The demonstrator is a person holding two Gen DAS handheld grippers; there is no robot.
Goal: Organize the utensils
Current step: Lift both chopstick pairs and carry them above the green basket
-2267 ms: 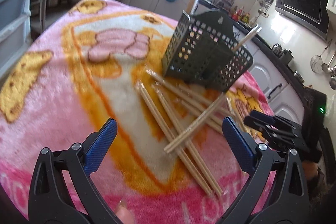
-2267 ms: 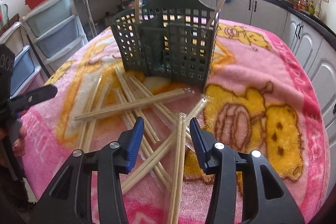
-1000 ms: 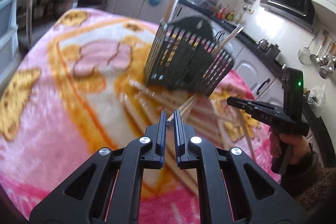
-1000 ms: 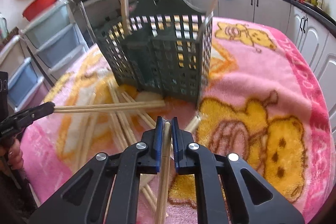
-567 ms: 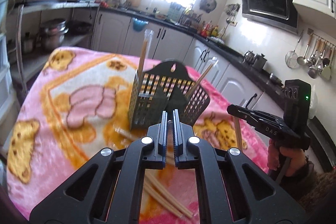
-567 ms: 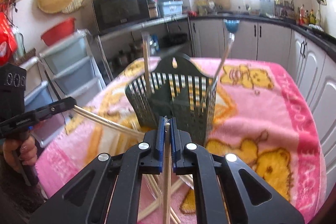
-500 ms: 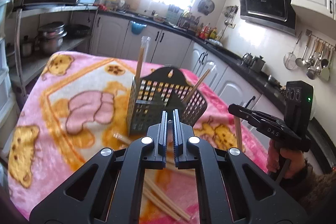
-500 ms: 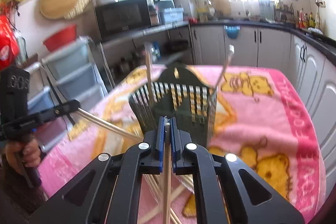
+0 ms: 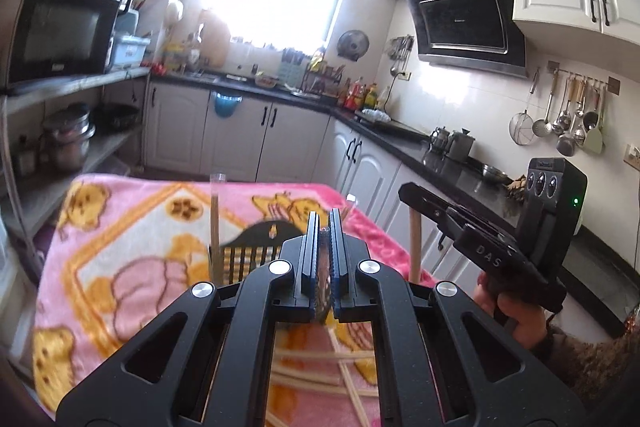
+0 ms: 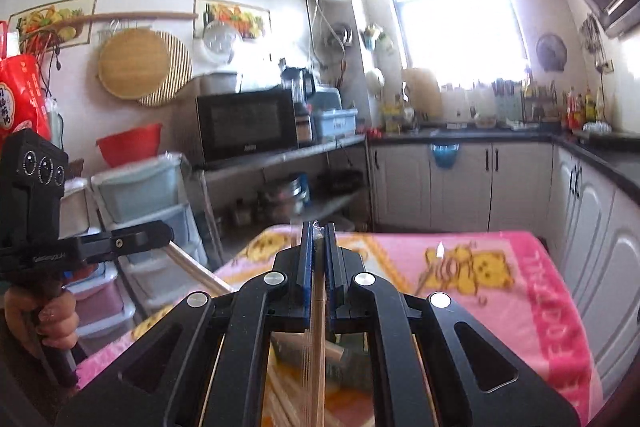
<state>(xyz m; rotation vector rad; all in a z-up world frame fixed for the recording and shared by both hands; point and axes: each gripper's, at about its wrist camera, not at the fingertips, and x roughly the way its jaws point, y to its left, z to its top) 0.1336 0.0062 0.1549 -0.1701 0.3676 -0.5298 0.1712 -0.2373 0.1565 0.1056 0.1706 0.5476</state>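
Observation:
My left gripper [image 9: 324, 223] is shut on a wrapped chopstick, seen end-on between the blue pads. It is raised above the dark green utensil basket [image 9: 256, 251], which stands on the pink blanket [image 9: 120, 251] with a chopstick [image 9: 215, 227] upright in it. My right gripper [image 10: 318, 227] is shut on a wooden chopstick [image 10: 318, 347] that hangs down toward the basket [image 10: 348, 363]. The right gripper also shows in the left wrist view [image 9: 412, 195] holding its chopstick [image 9: 415, 247] upright. The left gripper shows in the right wrist view [image 10: 166, 231] with its chopstick [image 10: 200, 275].
Several loose chopsticks [image 9: 320, 371] lie on the blanket in front of the basket. Kitchen cabinets [image 9: 240, 135] and a counter [image 9: 460, 167] ring the table. Plastic drawers [image 10: 140, 211] and a microwave shelf [image 10: 248, 131] stand at the left.
Both grippers shut on a chopstick each, lifted them off the blanket, and have risen higher above the basket. The right chopstick now hangs upright.

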